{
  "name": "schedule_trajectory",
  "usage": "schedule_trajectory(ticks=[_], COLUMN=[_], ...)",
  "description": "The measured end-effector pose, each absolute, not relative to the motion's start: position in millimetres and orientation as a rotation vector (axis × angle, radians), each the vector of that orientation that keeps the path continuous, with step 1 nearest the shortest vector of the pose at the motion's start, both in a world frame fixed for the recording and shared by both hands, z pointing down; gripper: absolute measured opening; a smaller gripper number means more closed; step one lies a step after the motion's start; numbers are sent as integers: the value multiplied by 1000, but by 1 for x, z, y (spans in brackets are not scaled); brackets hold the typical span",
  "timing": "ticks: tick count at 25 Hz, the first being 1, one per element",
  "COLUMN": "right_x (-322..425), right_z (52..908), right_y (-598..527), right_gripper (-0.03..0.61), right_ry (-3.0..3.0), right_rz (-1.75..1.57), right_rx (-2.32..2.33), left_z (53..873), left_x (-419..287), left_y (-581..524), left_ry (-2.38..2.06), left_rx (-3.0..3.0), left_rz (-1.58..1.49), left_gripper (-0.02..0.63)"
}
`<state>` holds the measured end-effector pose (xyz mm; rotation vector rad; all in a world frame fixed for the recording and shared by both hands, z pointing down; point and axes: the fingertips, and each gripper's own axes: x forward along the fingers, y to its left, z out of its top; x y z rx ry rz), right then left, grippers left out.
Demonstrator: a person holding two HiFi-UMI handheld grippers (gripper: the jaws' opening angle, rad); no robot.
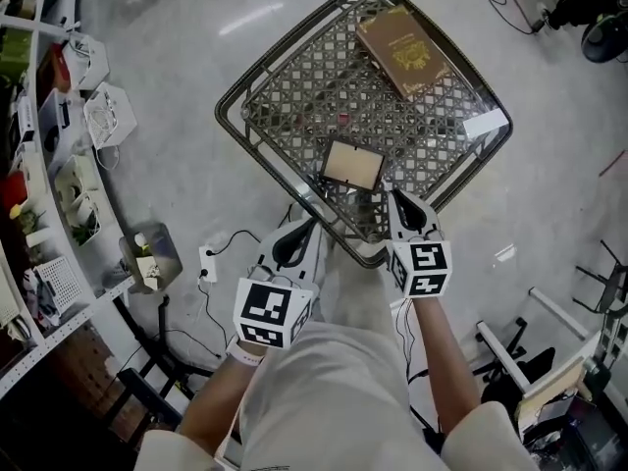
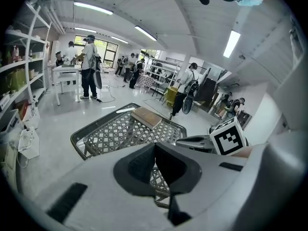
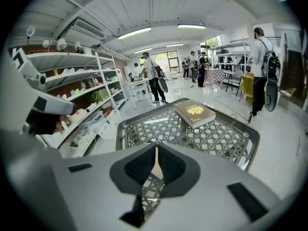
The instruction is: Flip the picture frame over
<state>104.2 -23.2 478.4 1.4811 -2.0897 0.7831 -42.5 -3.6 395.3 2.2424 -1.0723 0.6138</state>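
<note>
Left gripper [image 1: 291,243] and right gripper [image 1: 401,202] are closed, empty, near the picture frame [image 1: 353,165]; jaws should be opened, one edge pinched.

A square table [image 1: 294,106] with a dark rim and a lattice-weave top stands corner-on on the pale floor [image 1: 177,155]. A brown book [image 1: 402,49] lies near its far corner and a white slip [image 1: 486,124] at its right corner. The picture frame [image 1: 353,165] lies flat near the near corner.

A small, dark-edged picture frame [image 1: 353,165] is seen laid flat, pale tan panel upward, near the closest corner of the lattice-topped table [image 1: 294,96].
</note>
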Motion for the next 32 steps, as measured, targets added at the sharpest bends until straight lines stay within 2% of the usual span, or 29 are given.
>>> schedule_trajectory(ticks=[15, 32], right_x=[92, 101], right_z=[319, 267], right_y=[10, 44], right_gripper=[25, 18], right_ry=[-2200, -2230], right_rz=[591, 422], right_rx=[1707, 1794], left_z=[313, 260], left_x=[-34, -32], left_y=[5, 13], left_ry=[-1052, -1067], left_rx=[2367, 2497], left_rz=[486, 403], left_gripper=[25, 25])
